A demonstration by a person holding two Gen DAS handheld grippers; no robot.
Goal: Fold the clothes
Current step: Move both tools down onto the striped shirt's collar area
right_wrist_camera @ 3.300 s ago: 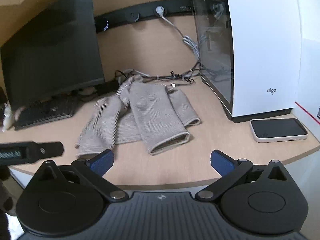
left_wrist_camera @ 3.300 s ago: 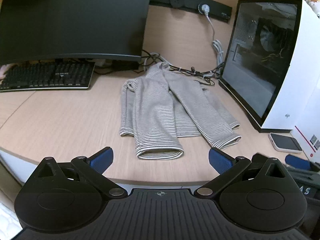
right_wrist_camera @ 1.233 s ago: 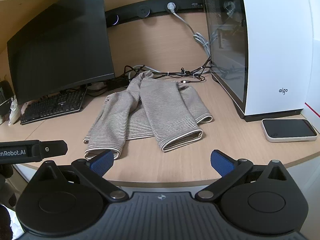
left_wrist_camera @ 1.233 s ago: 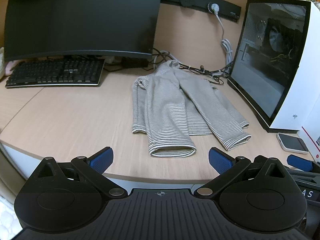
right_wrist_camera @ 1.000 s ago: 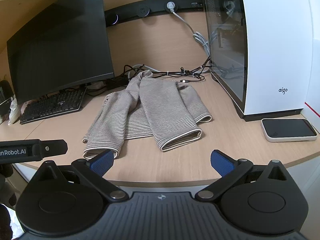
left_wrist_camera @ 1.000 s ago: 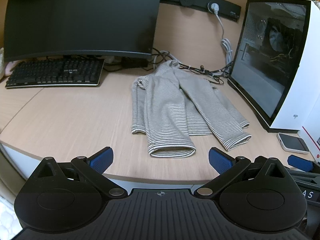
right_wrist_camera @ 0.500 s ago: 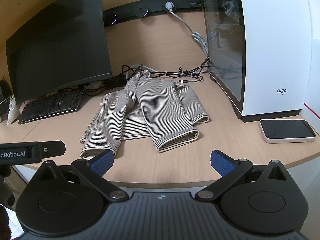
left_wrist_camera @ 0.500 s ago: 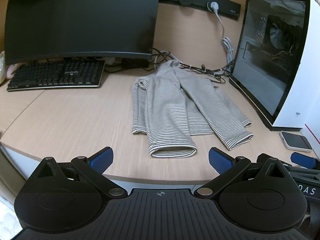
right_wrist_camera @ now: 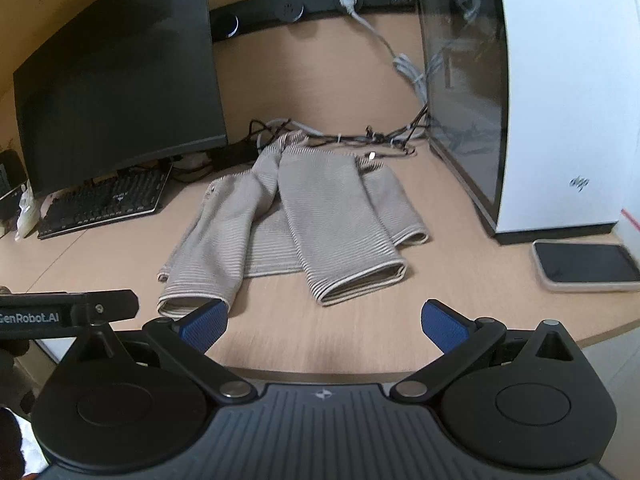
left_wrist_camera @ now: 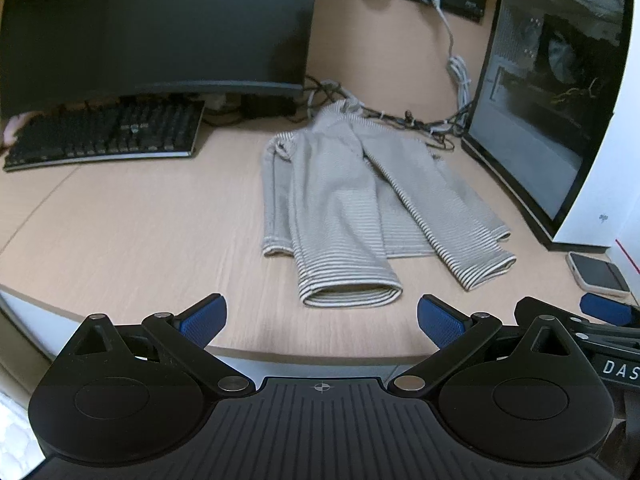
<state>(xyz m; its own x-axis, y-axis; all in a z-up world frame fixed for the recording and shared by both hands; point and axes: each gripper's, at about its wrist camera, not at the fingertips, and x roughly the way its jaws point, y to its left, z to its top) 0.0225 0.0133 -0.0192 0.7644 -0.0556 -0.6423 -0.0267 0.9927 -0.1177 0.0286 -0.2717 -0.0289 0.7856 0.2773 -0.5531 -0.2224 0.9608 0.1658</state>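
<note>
A grey-and-white striped garment (left_wrist_camera: 360,204) lies flat on the wooden desk (left_wrist_camera: 120,240), its two long tube-shaped parts crossed over the body with open cuffs toward me. The right wrist view shows the same garment (right_wrist_camera: 304,220) mid-desk. My left gripper (left_wrist_camera: 320,316) hovers open over the desk's near edge, just short of the nearest cuff (left_wrist_camera: 352,294), holding nothing. My right gripper (right_wrist_camera: 325,322) is also open and empty near the front edge, its left fingertip (right_wrist_camera: 204,322) close to the left cuff. Each gripper appears at the edge of the other's view.
A dark monitor (left_wrist_camera: 152,24) and black keyboard (left_wrist_camera: 104,136) stand back left. A white computer case (right_wrist_camera: 560,92) with a glass side fills the right. Cables (left_wrist_camera: 404,118) run behind the garment. A phone (right_wrist_camera: 584,266) lies at the front right.
Both grippers have drifted slightly toward the desk, so the garment looks a little nearer and lower in view. Both stay open, and the garment has not moved.
</note>
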